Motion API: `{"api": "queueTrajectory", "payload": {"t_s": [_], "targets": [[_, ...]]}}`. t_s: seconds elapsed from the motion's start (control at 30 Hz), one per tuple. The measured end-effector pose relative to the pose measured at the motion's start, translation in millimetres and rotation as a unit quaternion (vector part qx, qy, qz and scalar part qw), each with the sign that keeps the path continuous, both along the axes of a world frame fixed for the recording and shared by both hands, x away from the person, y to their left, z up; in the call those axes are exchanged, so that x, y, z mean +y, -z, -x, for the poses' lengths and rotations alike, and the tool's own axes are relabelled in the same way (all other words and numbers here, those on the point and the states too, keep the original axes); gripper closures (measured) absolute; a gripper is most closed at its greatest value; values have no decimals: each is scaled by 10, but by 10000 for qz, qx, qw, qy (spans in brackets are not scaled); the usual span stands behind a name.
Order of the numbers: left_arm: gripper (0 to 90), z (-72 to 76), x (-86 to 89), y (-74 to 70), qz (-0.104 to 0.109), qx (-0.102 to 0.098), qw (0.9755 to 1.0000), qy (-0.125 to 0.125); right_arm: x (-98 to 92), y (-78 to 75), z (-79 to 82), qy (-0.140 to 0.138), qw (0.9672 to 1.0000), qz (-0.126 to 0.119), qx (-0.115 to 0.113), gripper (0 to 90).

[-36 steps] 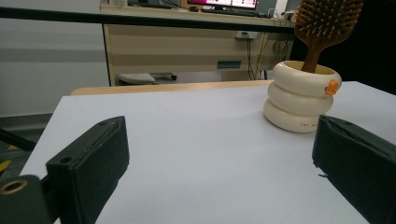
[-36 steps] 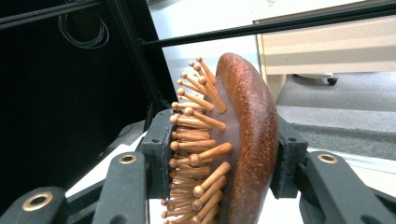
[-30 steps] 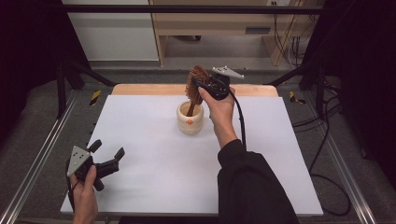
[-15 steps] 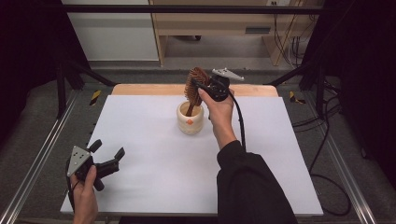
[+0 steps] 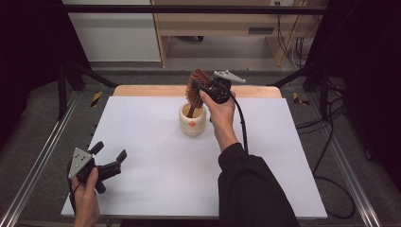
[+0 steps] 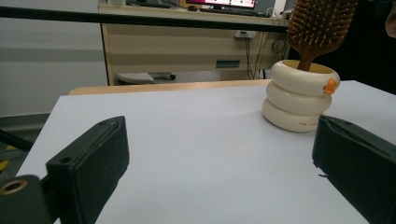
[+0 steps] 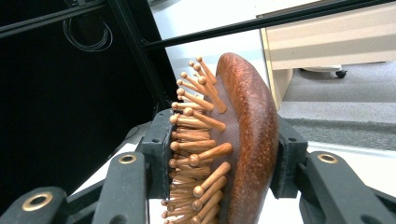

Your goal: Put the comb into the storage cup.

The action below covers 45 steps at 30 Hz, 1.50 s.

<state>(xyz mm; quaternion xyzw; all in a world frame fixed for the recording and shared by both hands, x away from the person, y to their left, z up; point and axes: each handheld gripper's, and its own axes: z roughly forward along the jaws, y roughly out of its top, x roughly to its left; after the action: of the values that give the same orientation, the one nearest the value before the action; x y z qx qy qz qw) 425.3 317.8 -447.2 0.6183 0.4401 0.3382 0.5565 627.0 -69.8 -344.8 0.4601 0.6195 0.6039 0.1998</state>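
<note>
Hairbrush (image 5: pixel 197 84) handle end hidden inside cup (image 5: pixel 193 124); cup lettering unreadable.

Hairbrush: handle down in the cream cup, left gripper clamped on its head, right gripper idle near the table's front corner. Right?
Sides swapped. The high view shows the right gripper clamped on the hairbrush head above the cream cup; the left gripper sits open near the front corner.

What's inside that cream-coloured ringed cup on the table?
The handle of a wooden hairbrush stands in the cup, its bristled head sticking out above, clamped by the right hand-held gripper. The cup's wall hides the handle's lower end and anything else inside.
</note>
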Motion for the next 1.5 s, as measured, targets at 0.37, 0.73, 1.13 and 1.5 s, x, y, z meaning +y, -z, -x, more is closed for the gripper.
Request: {"api": "queueTrajectory", "payload": {"t_s": [0.37,0.73,1.13,1.5], "targets": [[39,-2,1,-1,-3,1,10000,1,-16,14,-4,-5,10000,-39,11,515],[40,-3,1,-1,-5,1,10000,8,-39,80,-1,-7,9998,-167,84,515],[39,-4,0,-1,-7,4,10000,3,-38,132,-14,-13,9996,-254,125,515],[40,-5,0,0,-7,6,10000,5,-38,185,-26,-20,9992,-354,206,514]]}}
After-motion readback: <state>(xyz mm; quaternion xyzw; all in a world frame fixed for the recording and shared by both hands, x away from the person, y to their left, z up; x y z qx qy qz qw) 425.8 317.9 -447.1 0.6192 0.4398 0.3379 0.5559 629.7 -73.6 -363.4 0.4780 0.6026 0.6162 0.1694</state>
